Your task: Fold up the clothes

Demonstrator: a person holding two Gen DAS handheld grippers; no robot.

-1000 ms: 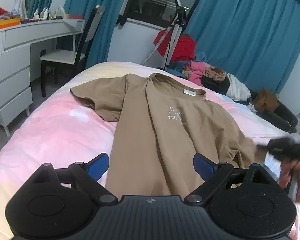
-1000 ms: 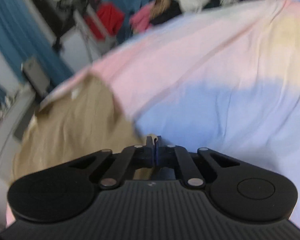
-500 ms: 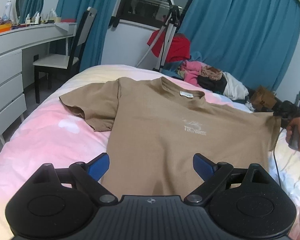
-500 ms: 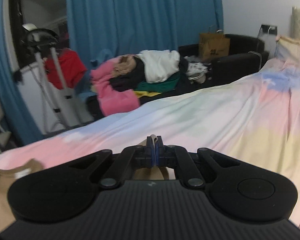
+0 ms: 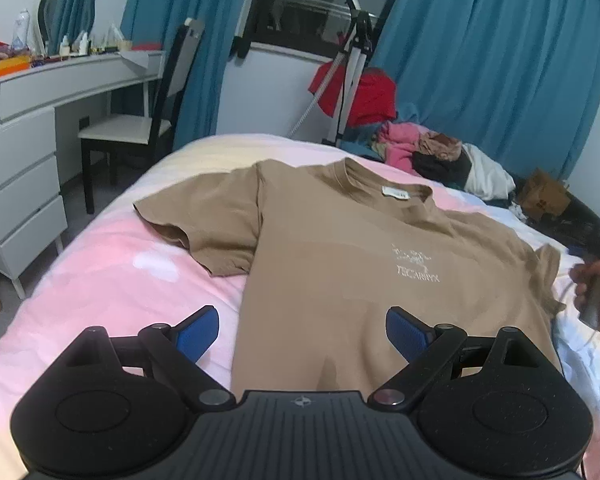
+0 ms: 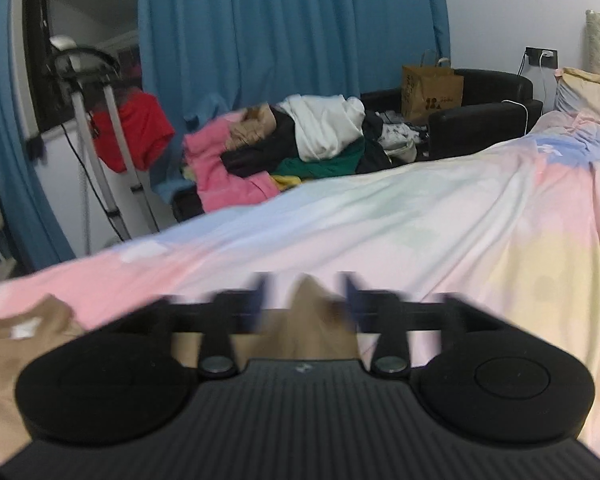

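A tan t-shirt lies spread front-up on the pastel bed, collar toward the far end. My left gripper is open and empty, hovering over the shirt's near hem. In the right wrist view my right gripper is open, its blurred fingers apart on either side of the shirt's right sleeve, which lies loose on the bed. The hand holding the right gripper shows at the right edge of the left wrist view, beside that sleeve.
A pile of clothes lies past the bed's far side, by a tripod with a red garment. A white dresser and chair stand left. A black sofa with a paper bag stands right.
My right gripper pulled the right sleeve outward, flattening the shirt, then opened and let the sleeve go. My left gripper stayed open over the hem.
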